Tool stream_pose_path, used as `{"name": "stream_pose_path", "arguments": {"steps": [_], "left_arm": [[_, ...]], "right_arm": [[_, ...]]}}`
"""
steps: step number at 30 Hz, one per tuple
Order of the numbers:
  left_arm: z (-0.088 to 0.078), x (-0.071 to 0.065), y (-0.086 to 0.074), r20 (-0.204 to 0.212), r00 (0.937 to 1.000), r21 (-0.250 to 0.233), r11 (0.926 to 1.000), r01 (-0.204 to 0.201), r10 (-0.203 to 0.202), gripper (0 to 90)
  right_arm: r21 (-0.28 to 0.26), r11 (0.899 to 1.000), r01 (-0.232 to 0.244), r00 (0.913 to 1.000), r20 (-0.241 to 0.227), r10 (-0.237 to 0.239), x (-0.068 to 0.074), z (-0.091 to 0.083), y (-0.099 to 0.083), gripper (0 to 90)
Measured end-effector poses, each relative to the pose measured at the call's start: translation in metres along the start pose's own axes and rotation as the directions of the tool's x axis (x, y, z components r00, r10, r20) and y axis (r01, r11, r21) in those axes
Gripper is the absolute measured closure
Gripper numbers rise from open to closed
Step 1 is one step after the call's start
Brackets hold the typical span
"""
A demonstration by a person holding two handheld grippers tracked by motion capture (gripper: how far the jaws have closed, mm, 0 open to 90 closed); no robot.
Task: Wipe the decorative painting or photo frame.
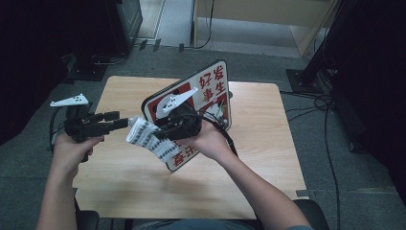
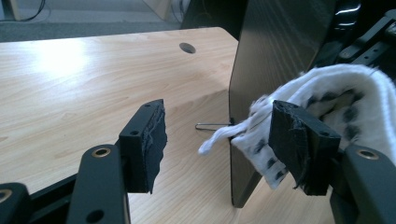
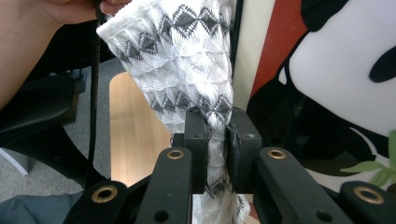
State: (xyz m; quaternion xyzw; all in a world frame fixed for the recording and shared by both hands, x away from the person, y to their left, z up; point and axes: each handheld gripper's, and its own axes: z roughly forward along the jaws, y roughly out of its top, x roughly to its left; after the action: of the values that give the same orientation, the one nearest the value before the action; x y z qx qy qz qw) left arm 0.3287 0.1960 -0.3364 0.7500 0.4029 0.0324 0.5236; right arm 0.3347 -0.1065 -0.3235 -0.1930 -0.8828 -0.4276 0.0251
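On the wooden table (image 1: 143,182) I see a panda sign board (image 1: 210,91) standing upright. My right gripper (image 3: 217,140) is clamped tight on a white patterned sock (image 3: 187,56), holding it in the air in front of the board. My left gripper (image 2: 217,144) is spread wide, one pad beside the sock's edge, not pinching it.

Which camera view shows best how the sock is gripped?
The right gripper view: the right tongs are shut on the bunched sock. The high view shows the sock small; the left gripper view shows its end beside one open pad.
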Motion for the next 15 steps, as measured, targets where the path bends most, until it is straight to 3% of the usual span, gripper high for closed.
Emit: {"name": "stream_pose_path", "arguments": {"steps": [7, 11, 15], "left_arm": [[0.0, -0.006, 0.006, 0.008, 0.9999, -0.004, 0.9999, -0.015, 0.015, 38.1], [0.002, -0.008, 0.009, 0.045, 0.999, -0.008, 1.0, 0.006, -0.005, 43.9], [0.004, -0.013, 0.012, 0.055, 0.9984, 0.0, 0.9999, -0.014, 0.014, 48.2]], "right_arm": [[0.008, 1.0, -0.008, 1.0, -0.003, 0.009, 0.001, 0.003, -0.004, 81.4], [0.016, 1.0, -0.021, 0.9998, -0.002, 0.021, 0.0, 0.005, -0.008, 81.4], [0.019, 0.999, -0.027, 0.9996, -0.002, 0.027, -0.001, 0.006, -0.01, 81.3]]}}
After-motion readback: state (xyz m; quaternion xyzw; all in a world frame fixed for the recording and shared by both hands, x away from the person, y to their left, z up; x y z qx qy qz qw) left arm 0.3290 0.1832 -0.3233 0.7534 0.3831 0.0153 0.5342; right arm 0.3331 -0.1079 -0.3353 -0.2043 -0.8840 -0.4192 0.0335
